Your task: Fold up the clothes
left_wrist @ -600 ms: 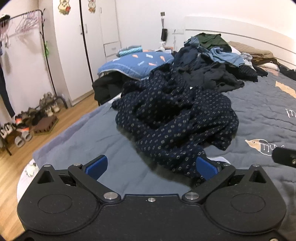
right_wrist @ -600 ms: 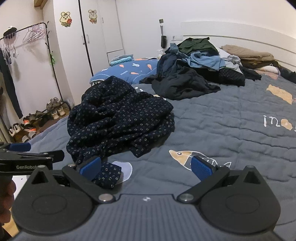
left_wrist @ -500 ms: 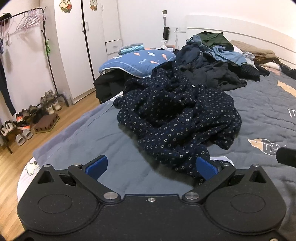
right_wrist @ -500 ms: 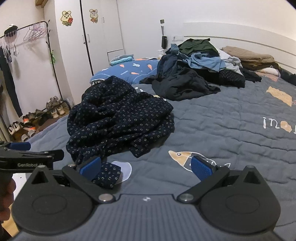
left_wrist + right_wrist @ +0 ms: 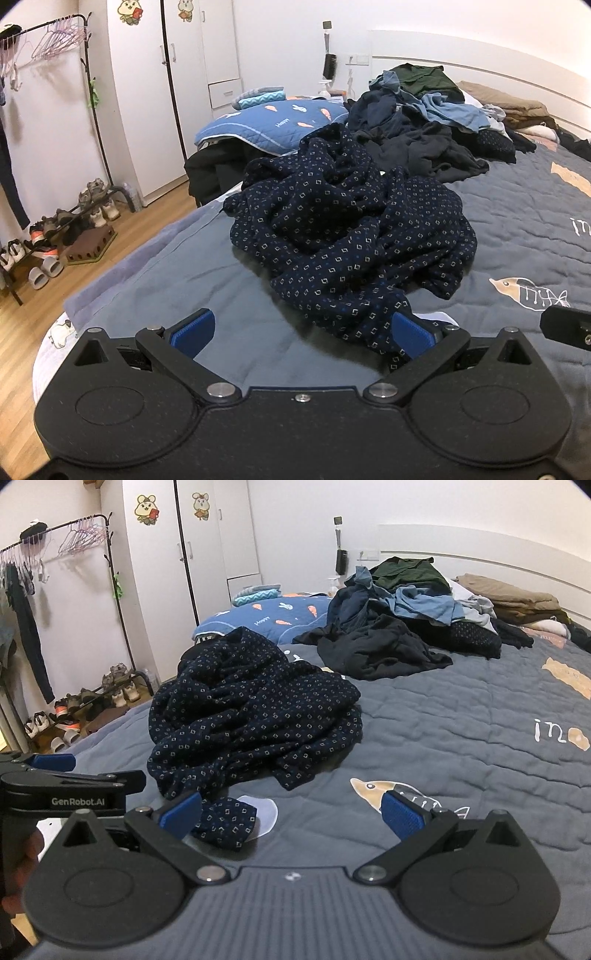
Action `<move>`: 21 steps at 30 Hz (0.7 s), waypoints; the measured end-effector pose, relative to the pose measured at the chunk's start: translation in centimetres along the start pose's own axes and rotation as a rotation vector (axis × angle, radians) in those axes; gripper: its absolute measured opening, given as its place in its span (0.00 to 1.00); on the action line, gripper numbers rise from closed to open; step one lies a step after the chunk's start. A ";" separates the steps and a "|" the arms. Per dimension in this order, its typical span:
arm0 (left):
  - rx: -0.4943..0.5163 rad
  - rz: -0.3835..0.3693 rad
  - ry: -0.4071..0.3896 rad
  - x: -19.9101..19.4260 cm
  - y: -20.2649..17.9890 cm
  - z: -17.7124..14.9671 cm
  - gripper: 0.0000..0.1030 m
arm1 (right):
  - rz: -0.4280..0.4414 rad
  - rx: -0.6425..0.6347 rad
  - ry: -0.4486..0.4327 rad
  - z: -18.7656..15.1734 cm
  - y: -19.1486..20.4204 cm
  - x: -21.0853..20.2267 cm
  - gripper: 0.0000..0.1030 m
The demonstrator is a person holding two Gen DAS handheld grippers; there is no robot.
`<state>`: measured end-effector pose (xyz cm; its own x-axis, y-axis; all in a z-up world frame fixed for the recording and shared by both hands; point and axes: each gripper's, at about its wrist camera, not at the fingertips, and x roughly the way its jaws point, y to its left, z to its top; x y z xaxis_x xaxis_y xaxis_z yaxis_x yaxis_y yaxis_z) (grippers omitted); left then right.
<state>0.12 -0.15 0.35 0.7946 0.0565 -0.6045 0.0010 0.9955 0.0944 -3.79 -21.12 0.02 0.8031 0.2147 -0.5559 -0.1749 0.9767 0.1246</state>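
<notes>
White "GenRobot.AI" lettering on left gripper [image 5: 55, 771], jaws wide, "in" on quilt [image 5: 480, 709]

The bed [image 5: 461, 709] wears a grey quilted cover printed with a fish [image 5: 373, 788] and white letters [image 5: 548, 731]. A crumpled navy garment [image 5: 251, 716] with small square dots lies on the cover just left of the fish, one loose end [image 5: 225, 821] trailing nearer than the fish over a white patch [image 5: 264, 808]. Beyond the garment, toward the headboard, sits a heap of dark, blue and green clothes [image 5: 399, 620]. Left of the heap lies a blue pillow [image 5: 273, 620] with carrot prints; right of the heap, folded tan cloth [image 5: 506, 594].
</notes>
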 end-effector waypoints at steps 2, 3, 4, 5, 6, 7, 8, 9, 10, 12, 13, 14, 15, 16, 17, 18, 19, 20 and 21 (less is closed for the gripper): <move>0.004 -0.001 0.001 0.0 -0.1 -0.1 1.00 | 0.001 0.001 0.003 0.1 -0.2 0.0 1.00; 0.005 -0.001 0.000 0.0 -0.1 -0.1 1.00 | 0.001 0.001 0.003 0.1 -0.1 0.1 1.00; 0.007 0.000 0.000 0.0 -0.2 -0.1 1.00 | 0.001 0.001 0.004 0.1 -0.1 0.1 1.00; 0.008 0.000 0.000 0.0 -0.2 -0.1 1.00 | 0.002 0.001 0.005 0.1 -0.1 0.1 1.00; 0.010 0.000 0.000 0.0 -0.2 -0.1 1.00 | 0.004 0.001 0.006 0.0 -0.1 0.1 1.00; 0.008 0.000 0.001 0.1 -0.2 -0.1 1.00 | 0.006 0.000 0.008 0.0 -0.2 0.1 1.00; 0.006 0.000 0.001 0.1 -0.2 -0.1 1.00 | 0.005 -0.001 0.008 0.0 -0.2 0.1 1.00; 0.004 -0.001 0.001 0.1 -0.2 -0.1 1.00 | 0.006 -0.001 0.009 0.0 -0.1 0.1 1.00; 0.004 -0.001 0.000 0.1 -0.2 -0.1 1.00 | 0.007 -0.002 0.010 0.0 -0.1 0.1 1.00; 0.007 -0.004 -0.004 0.0 -0.2 -0.1 1.00 | 0.007 -0.002 0.010 -0.1 0.0 0.1 1.00; 0.008 -0.006 -0.006 -0.1 -0.3 -0.1 1.00 | 0.008 -0.003 0.010 -0.1 0.0 0.1 1.00; 0.011 -0.008 -0.008 -0.2 -0.3 -0.2 1.00 | 0.010 -0.004 0.011 -0.1 0.0 0.1 1.00; 0.014 -0.008 -0.009 -0.2 -0.3 -0.2 1.00 | 0.010 -0.005 0.011 0.0 0.1 0.0 1.00; 0.016 -0.007 -0.009 -0.2 -0.4 -0.2 1.00 | 0.011 -0.007 0.011 0.0 0.1 0.0 1.00; 0.018 -0.006 -0.010 -0.2 -0.4 -0.2 1.00 | 0.011 -0.009 0.010 0.0 0.2 0.0 1.00; 0.017 -0.005 -0.010 -0.2 -0.4 -0.2 1.00 | 0.013 -0.010 0.011 -0.1 0.2 0.0 1.00; 0.016 -0.005 -0.009 -0.2 -0.4 -0.2 1.00 | 0.014 -0.011 0.011 -0.1 0.3 0.0 1.00; 0.015 -0.005 -0.009 -0.2 -0.4 -0.3 1.00 | 0.015 -0.012 0.011 -0.1 0.3 0.0 1.00; 0.015 -0.002 -0.010 -0.2 -0.4 -0.3 1.00 | 0.015 -0.012 0.012 -0.1 0.3 -0.1 1.00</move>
<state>-0.22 -0.59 0.20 0.8006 0.0536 -0.5968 0.0114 0.9944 0.1047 -3.93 -20.84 0.02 0.7935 0.2296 -0.5636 -0.1941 0.9732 0.1232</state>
